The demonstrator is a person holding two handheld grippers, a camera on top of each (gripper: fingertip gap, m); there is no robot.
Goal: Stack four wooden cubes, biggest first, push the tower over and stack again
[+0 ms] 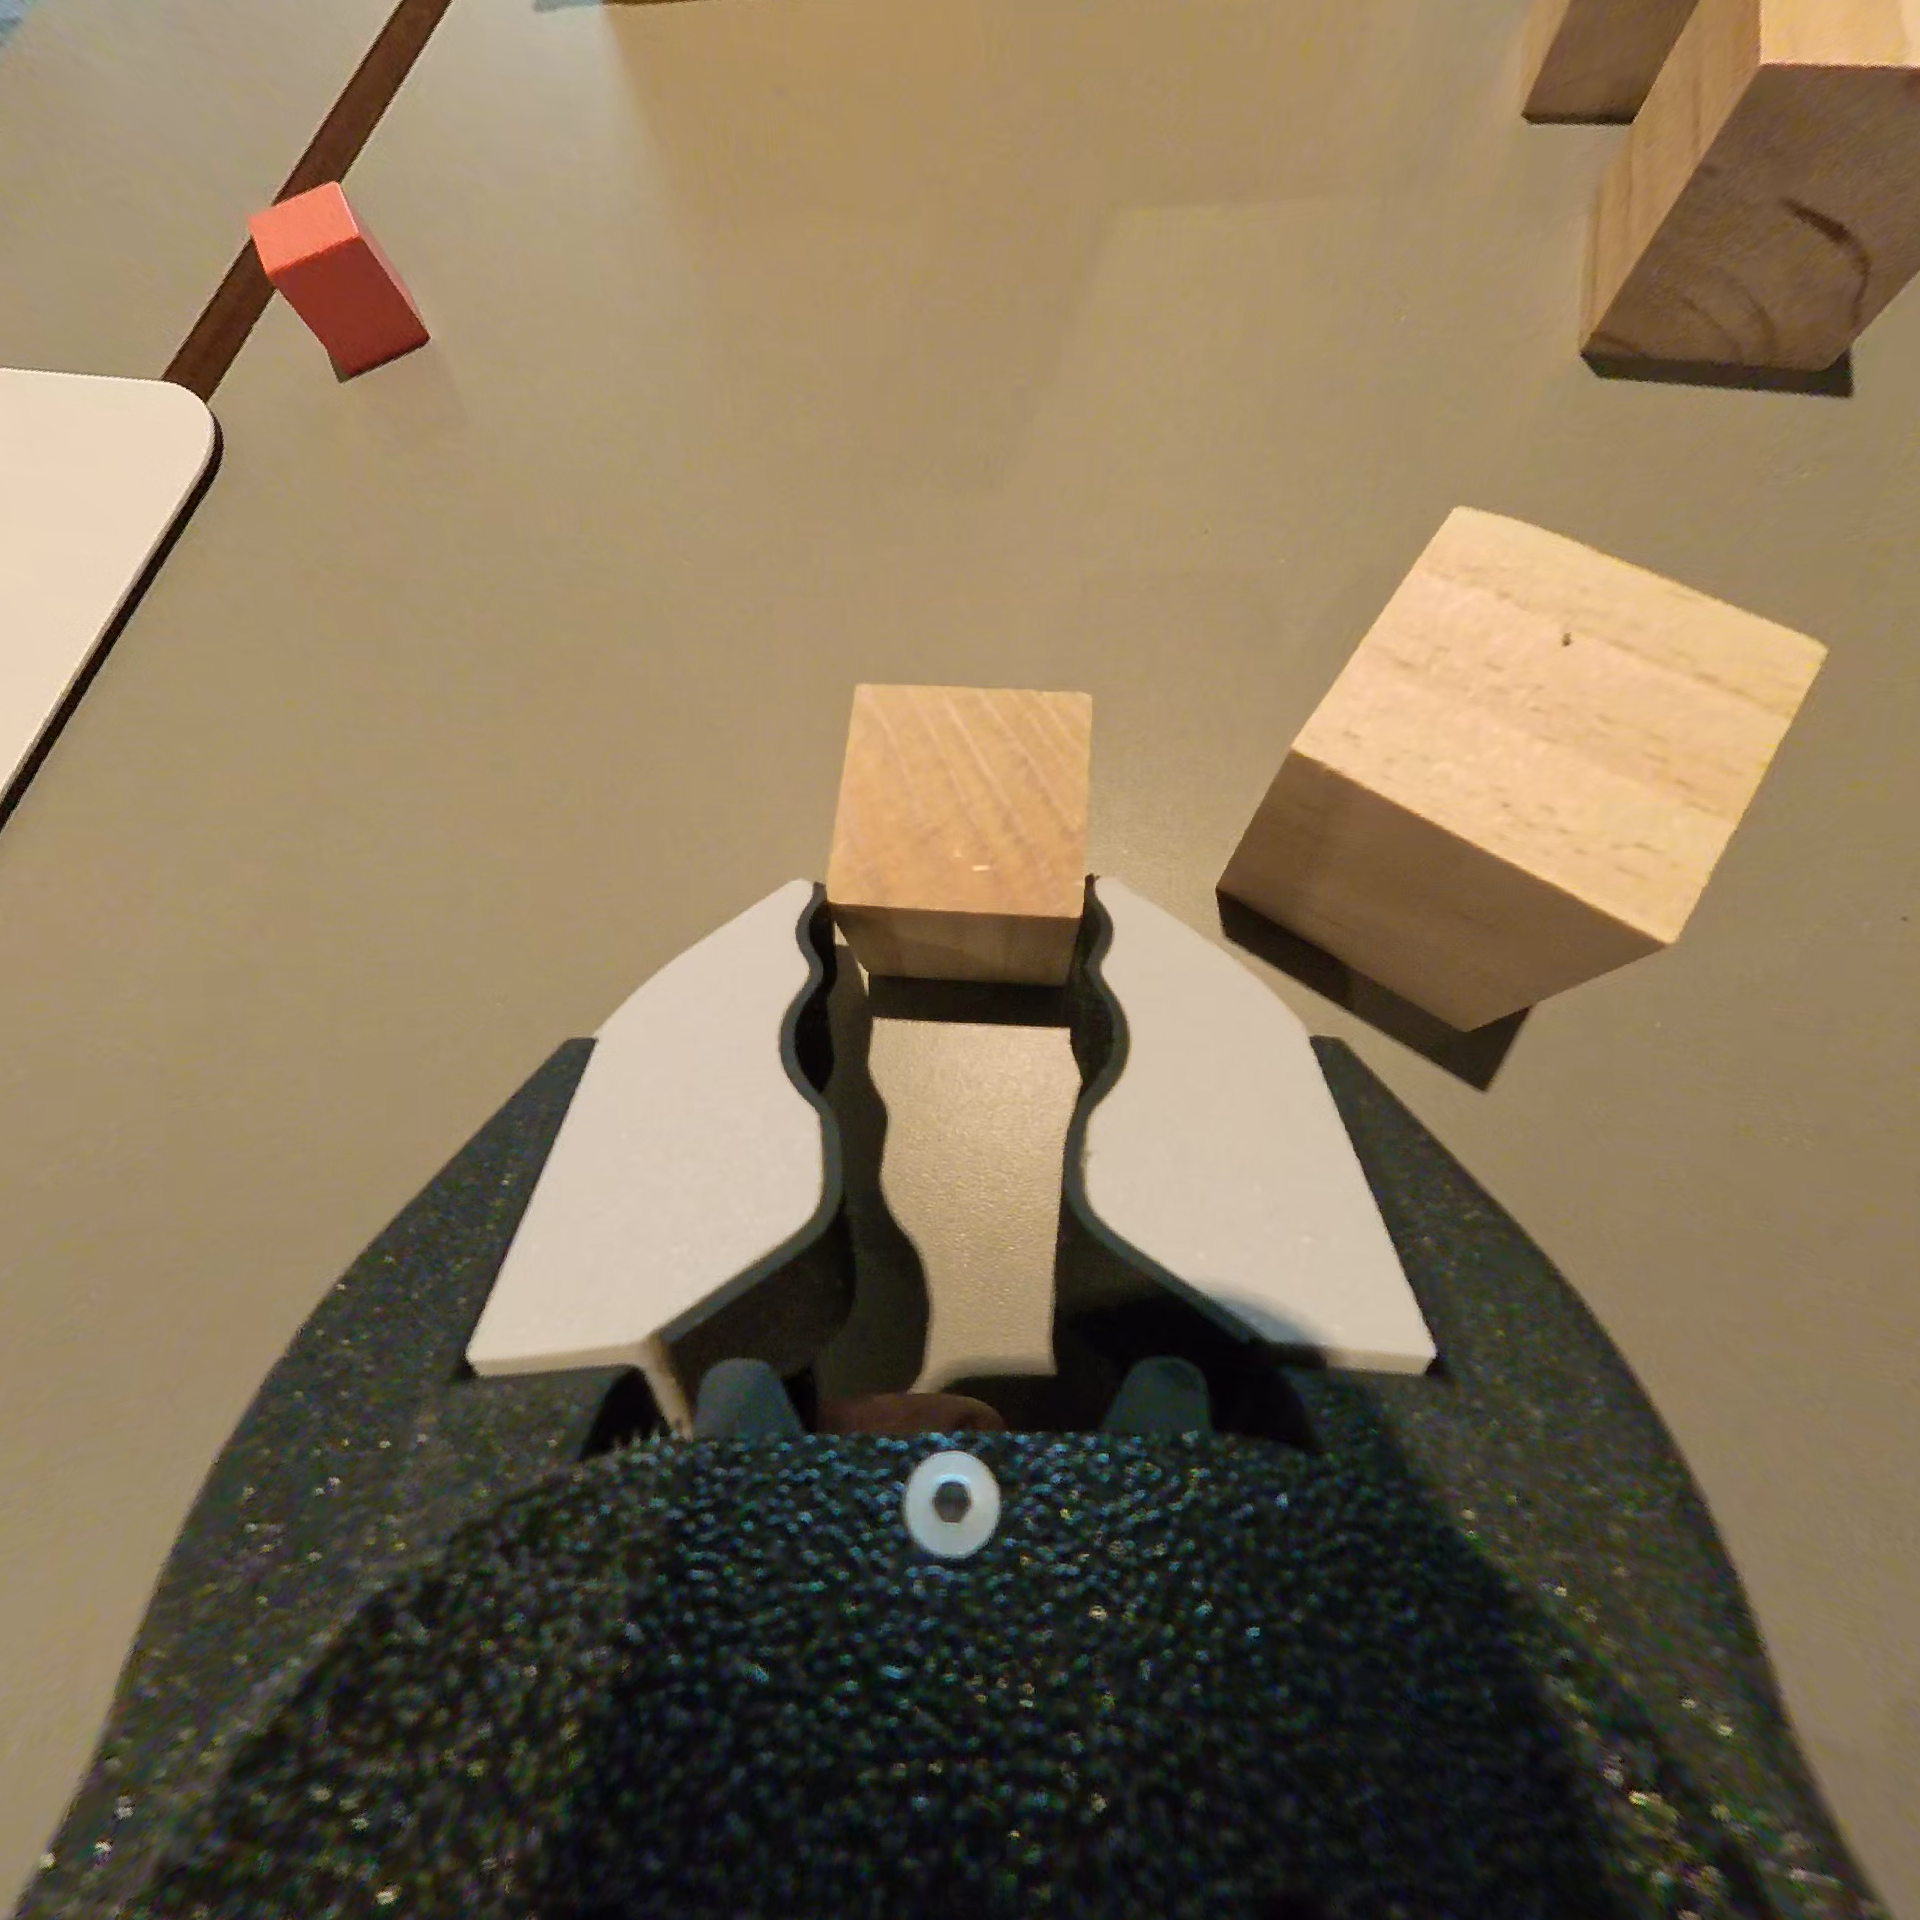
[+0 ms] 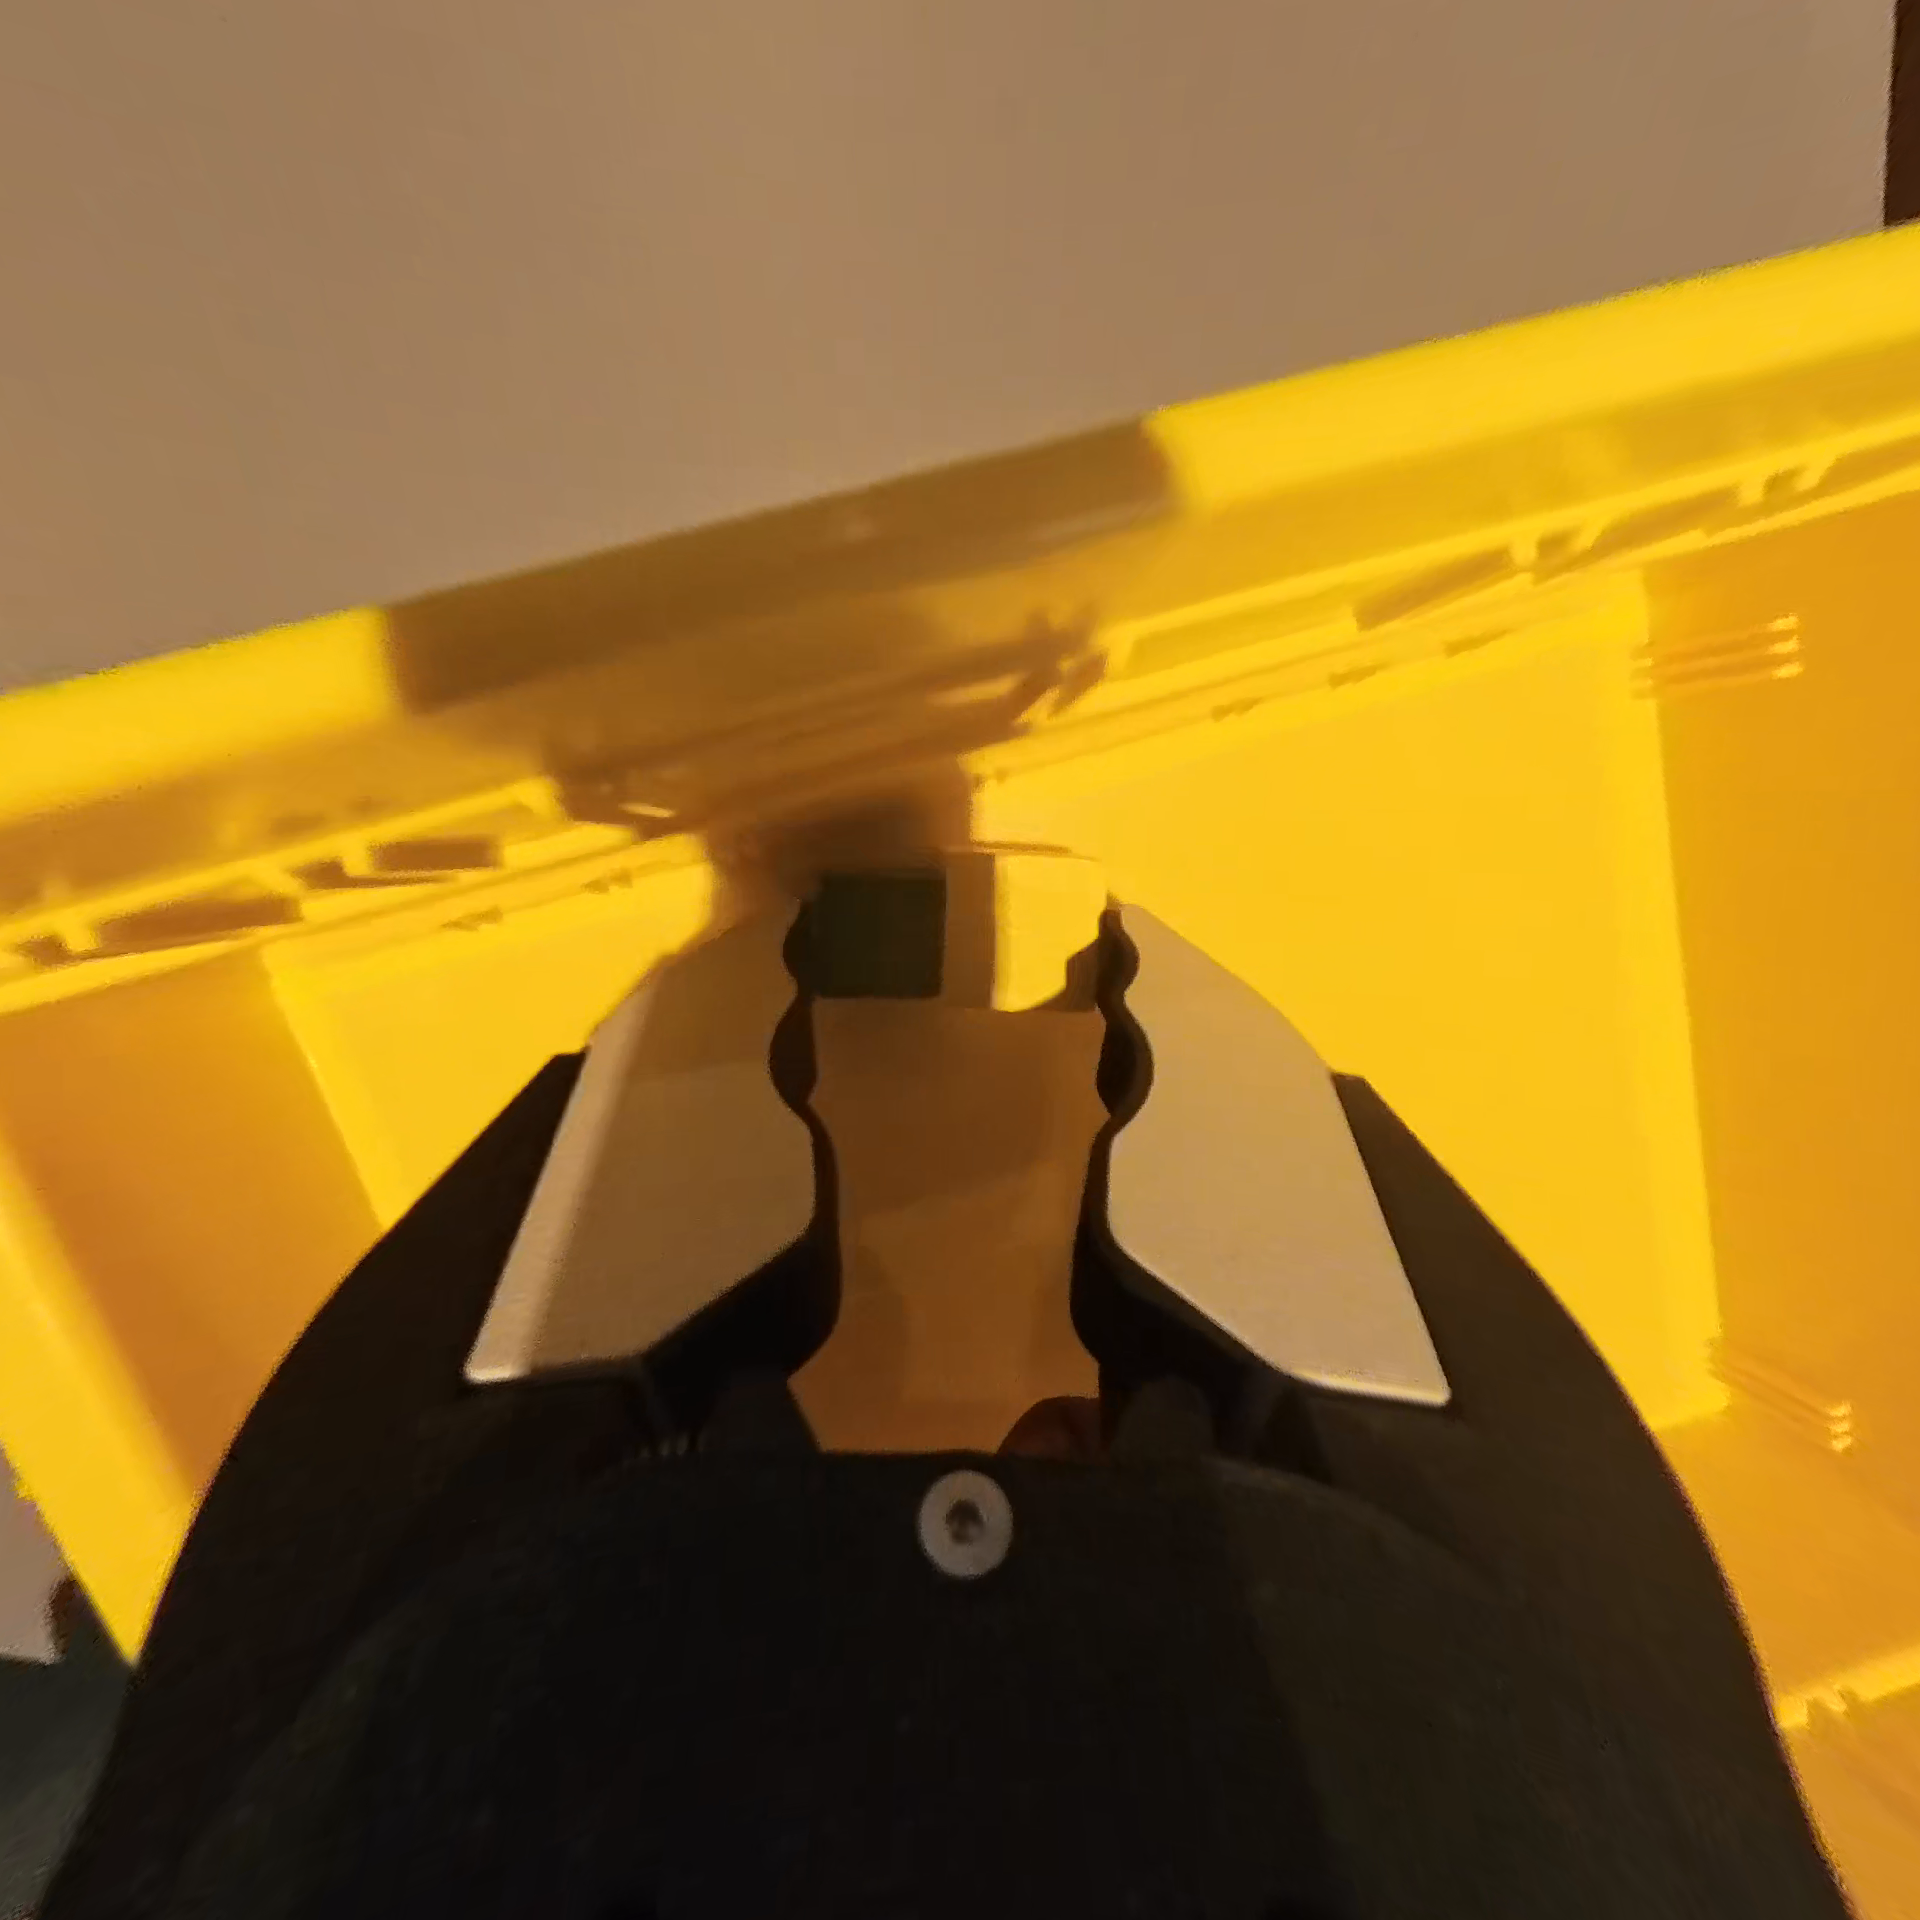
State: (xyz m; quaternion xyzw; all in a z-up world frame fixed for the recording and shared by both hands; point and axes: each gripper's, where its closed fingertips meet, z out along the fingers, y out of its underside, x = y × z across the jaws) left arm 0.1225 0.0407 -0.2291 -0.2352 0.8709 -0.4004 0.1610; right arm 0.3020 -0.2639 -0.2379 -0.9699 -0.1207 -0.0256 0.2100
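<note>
In the left wrist view my left gripper point(image 1: 958, 902) is shut on the small wooden cube point(image 1: 961, 821), its fingertips pressed on the cube's two sides low over the tan table point(image 1: 727, 520). A mid-size wooden cube point(image 1: 1517, 769) sits skewed just to the right. A big wooden block point(image 1: 1756, 208) stands at the far right, with another wooden block point(image 1: 1590, 62) behind it. In the blurred right wrist view my right gripper point(image 2: 951, 935) has a small block point(image 2: 881, 935) between its tips, dark on the left and pale on the right, above a yellow crate point(image 2: 1351, 935).
A red block point(image 1: 338, 275) lies at the far left by a dark strip point(image 1: 312, 177) in the table. A white board point(image 1: 83, 540) with rounded corners sits at the left edge. The yellow crate's rim point(image 2: 1039, 582) crosses the right wrist view. One gripper's finger ends stand about 35 cm off the other's.
</note>
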